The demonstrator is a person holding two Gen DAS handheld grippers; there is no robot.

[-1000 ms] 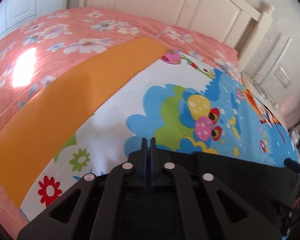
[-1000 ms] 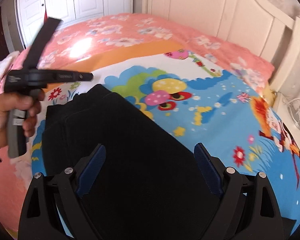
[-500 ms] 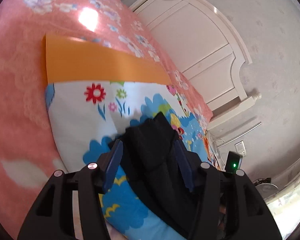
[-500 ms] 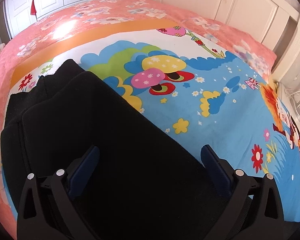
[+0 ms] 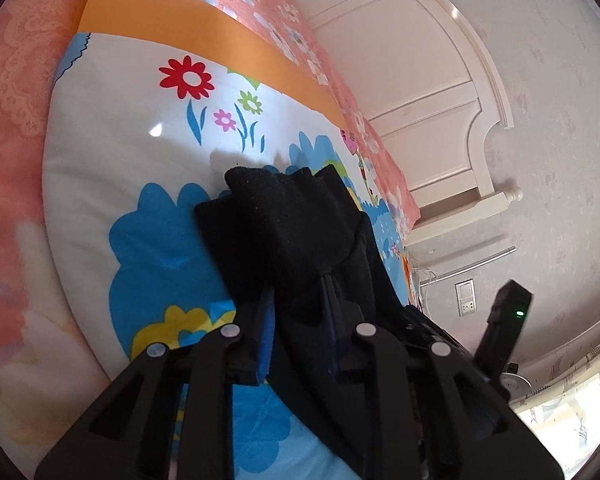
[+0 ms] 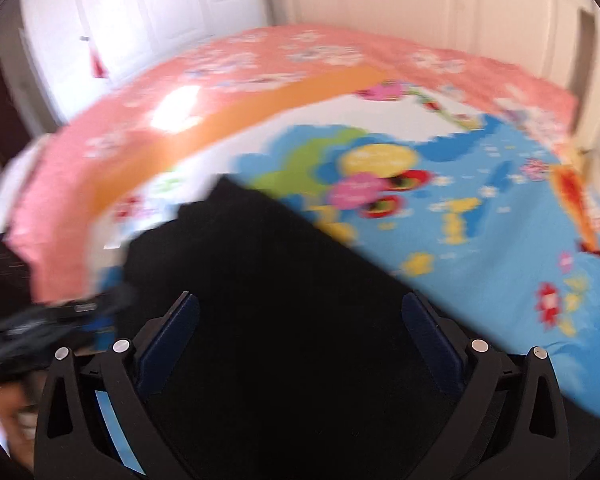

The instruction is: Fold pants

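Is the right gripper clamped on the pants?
No, the right gripper stands wide open above the black pants, pads apart.

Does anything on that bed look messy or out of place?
Only the black pants: their near end is bunched and humped between the closing pads of the left tool, not flat on the cartoon blanket. The right tool hangs open above them.

I read no text here: the cartoon sheet (image 5: pixel 140 168) carries only pictures, and the small marking on the left gripper (image 6: pixel 80 308) body, seen from the right wrist, is blurred beyond reading.
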